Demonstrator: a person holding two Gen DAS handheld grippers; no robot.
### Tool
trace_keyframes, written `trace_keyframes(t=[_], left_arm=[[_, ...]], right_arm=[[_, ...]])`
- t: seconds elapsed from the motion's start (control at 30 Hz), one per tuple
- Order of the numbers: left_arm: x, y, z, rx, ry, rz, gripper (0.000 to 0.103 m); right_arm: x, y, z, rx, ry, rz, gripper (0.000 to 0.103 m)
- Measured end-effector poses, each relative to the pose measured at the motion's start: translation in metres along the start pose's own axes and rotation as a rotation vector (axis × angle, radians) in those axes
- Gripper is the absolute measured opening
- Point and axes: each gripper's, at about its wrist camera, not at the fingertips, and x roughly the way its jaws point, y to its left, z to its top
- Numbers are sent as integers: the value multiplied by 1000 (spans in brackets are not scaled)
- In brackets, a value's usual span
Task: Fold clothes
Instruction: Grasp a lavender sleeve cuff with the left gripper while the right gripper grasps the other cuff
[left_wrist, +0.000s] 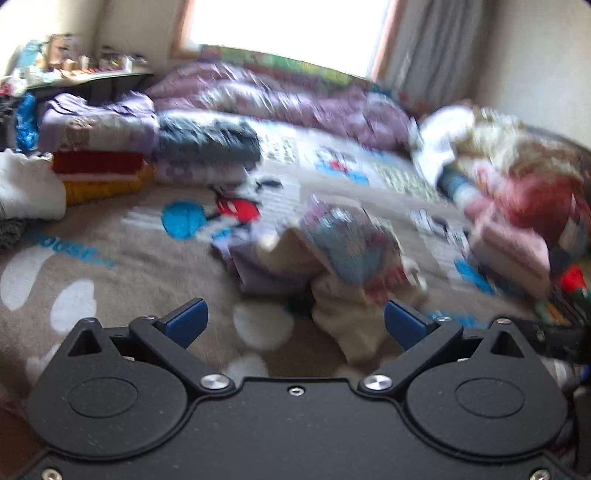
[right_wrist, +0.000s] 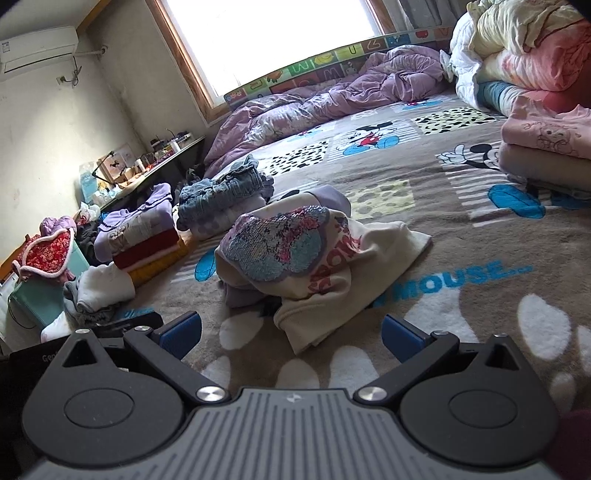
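A cream sweatshirt with a sequin patch and purple lining lies crumpled on the brown Mickey Mouse blanket. It also shows, blurred, in the left wrist view. My left gripper is open and empty, just short of the sweatshirt's near edge. My right gripper is open and empty, a little short of the sweatshirt's hem.
Folded stacks stand at the bed's left: purple, red and yellow, denim, white. Pink folded clothes and piled bedding are at right. A purple duvet lies at the back. A cluttered desk is at left.
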Motion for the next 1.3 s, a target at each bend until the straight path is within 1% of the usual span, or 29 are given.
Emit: trace_keyframes(t=[0.03,0.17,0.3,0.5,0.7,0.73,0.8,0.87,0.93,1.0,1.03,1.07,1.13,1.17,1.23,1.27,1.3], left_arm=[[5,3,1,-10,-1,-2,103],[24,21,11,-77,56,-40,103],[39,32,22,-114,48,-42,103],[71,51,36,-188,64,-62,102],[99,62,46,-233,84,-96,100],[103,64,47,-241,86,-104,98],[111,66,50,-249,88,-112,95],[120,69,53,-265,93,-126,89],[128,72,57,-284,99,-141,86],[136,75,60,-303,104,-157,82],[141,77,61,-313,111,-160,75],[146,78,62,-322,122,-160,72],[167,85,68,-345,140,-169,72],[171,87,67,-354,148,-177,72],[172,84,64,-350,155,-187,70],[172,83,62,-345,157,-192,65],[172,81,60,-340,160,-196,61]], right_arm=[[5,-3,2,-5,0,7,103],[29,-17,10,-5,19,50,103],[50,-29,23,-25,45,68,103],[80,-42,53,-74,72,103,103],[117,-55,90,-92,76,134,102],[125,-55,97,-96,79,138,101],[141,-56,110,-103,86,147,95],[158,-58,123,-110,92,156,91],[176,-61,135,-114,102,164,88],[198,-66,145,-114,117,163,87],[208,-67,148,-107,129,162,87],[218,-69,151,-100,140,160,88],[238,-71,156,-85,164,158,89],[248,-73,158,-78,175,157,91],[269,-76,163,-64,199,154,91],[279,-78,164,-50,216,163,91],[287,-80,162,-26,237,181,88]])
